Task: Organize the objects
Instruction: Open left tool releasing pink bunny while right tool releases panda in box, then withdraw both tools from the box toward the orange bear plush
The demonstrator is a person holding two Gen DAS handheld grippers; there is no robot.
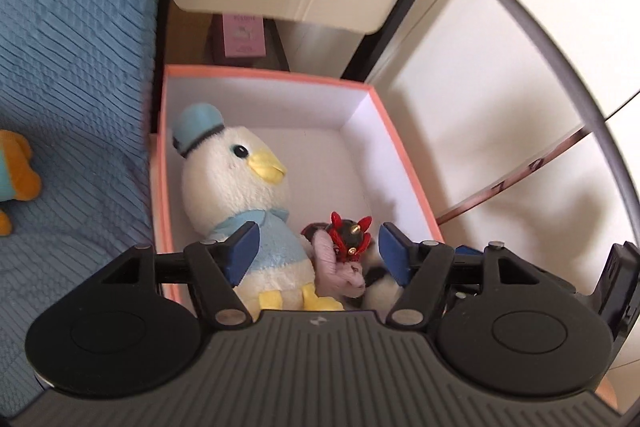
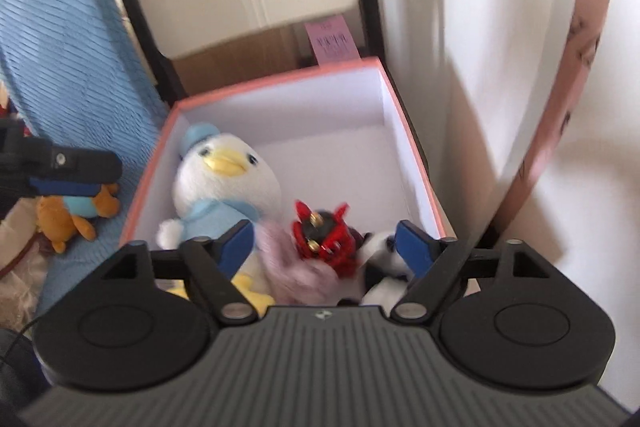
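- Left tool [image 1: 318, 253] and right tool [image 2: 326, 249] both hover spread, pinching nothing, over the near end of the pink box [image 1: 394, 131].
- Only the right view shows the left tool's finger, at 9 o'clock.
- Duck plush [image 1: 240, 195] lies inside at the box's 8 o'clock, long axis 5-to-11, head far, beak toward 3.

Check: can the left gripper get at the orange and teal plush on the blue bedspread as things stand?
Probably yes. The orange and teal plush lies out on the blue bedspread, outside the pink box, nothing on it. The left gripper is open and empty, over the box, and would have to swing left.
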